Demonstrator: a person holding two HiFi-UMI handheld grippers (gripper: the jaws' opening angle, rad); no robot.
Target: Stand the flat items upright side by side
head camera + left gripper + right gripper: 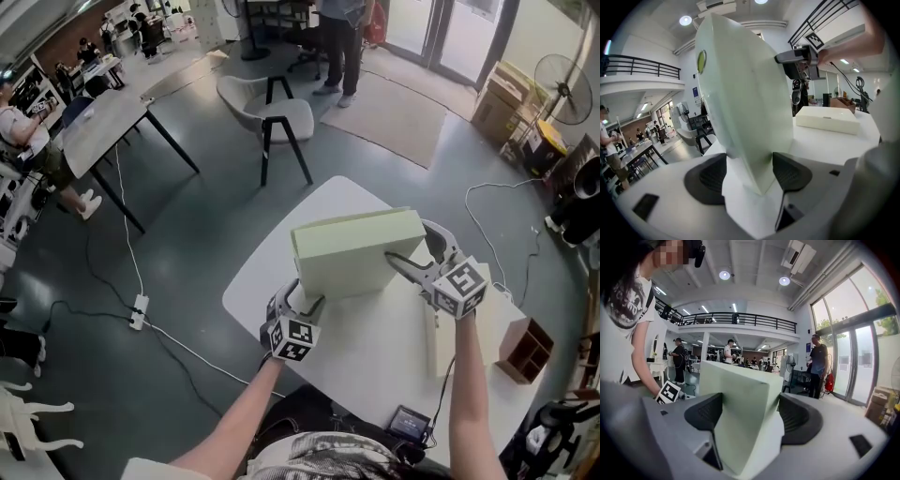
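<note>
A pale green flat box [356, 248] stands on its long edge on the white table [375, 352], held at both ends. My left gripper [302, 295] is at its lower left corner; in the left gripper view the box [740, 93] sits between the pads of that gripper [750, 174], touching both. My right gripper [412, 251] clamps the right end; in the right gripper view the box [740, 404] fills the gap of that gripper [750, 411]. A second, cream box [459, 328] lies flat at the table's right, also seen in the left gripper view [827, 119].
A small black device [410, 422] lies at the table's near edge. A wooden shelf unit [525, 349] stands on the floor to the right. A chair [267, 108] is beyond the table's far end, and a power strip with cable [139, 311] is on the floor to the left.
</note>
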